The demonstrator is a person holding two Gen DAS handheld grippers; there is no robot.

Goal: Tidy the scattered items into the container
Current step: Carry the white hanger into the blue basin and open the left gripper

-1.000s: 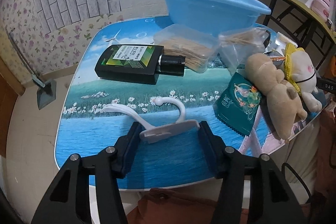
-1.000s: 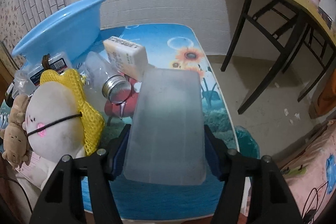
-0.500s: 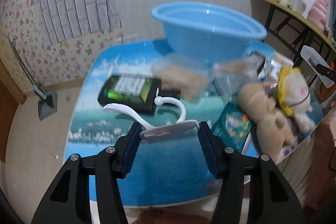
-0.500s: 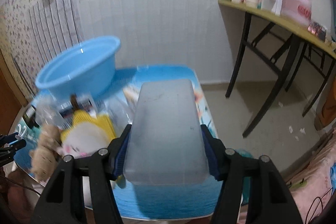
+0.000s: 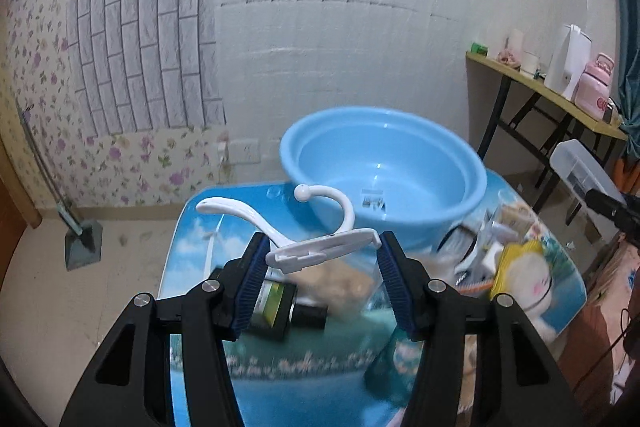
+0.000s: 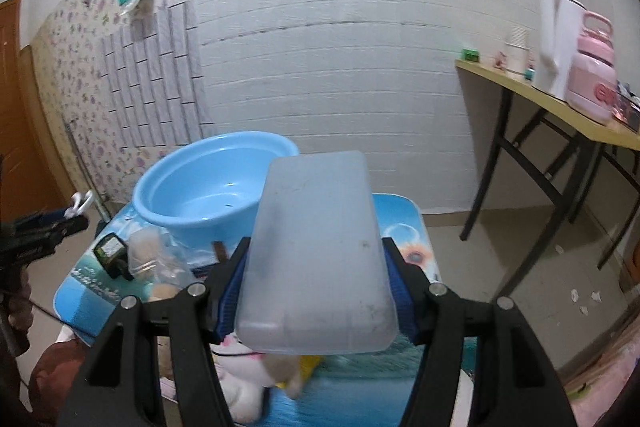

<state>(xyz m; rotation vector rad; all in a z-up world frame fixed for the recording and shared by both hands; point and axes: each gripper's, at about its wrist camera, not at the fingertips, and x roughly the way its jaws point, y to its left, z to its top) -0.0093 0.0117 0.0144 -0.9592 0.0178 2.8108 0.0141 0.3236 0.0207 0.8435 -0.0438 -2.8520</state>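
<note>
My left gripper (image 5: 320, 267) is shut on a white plastic hook hanger (image 5: 320, 247), held up in the air short of the blue basin (image 5: 384, 167). My right gripper (image 6: 316, 283) is shut on a frosted translucent plastic box (image 6: 316, 247), raised above the table's right side. The same box (image 5: 580, 167) shows at the right edge of the left wrist view. The basin (image 6: 212, 187) stands empty at the table's far end. Below lie a black and green bottle (image 5: 276, 311), a bag of sticks (image 5: 340, 283) and a white and yellow plush (image 5: 524, 275).
The low table (image 5: 192, 247) has a blue seascape top. A yellow side table (image 6: 560, 107) with a pink jar and a white jug stands at the right. A dustpan (image 5: 84, 239) leans by the floral wall at the left. The other gripper (image 6: 44, 227) shows at the left edge.
Both grippers have risen with their loads and tilted up. The basin's inside has come into view and the table items have sunk lower in both views.
</note>
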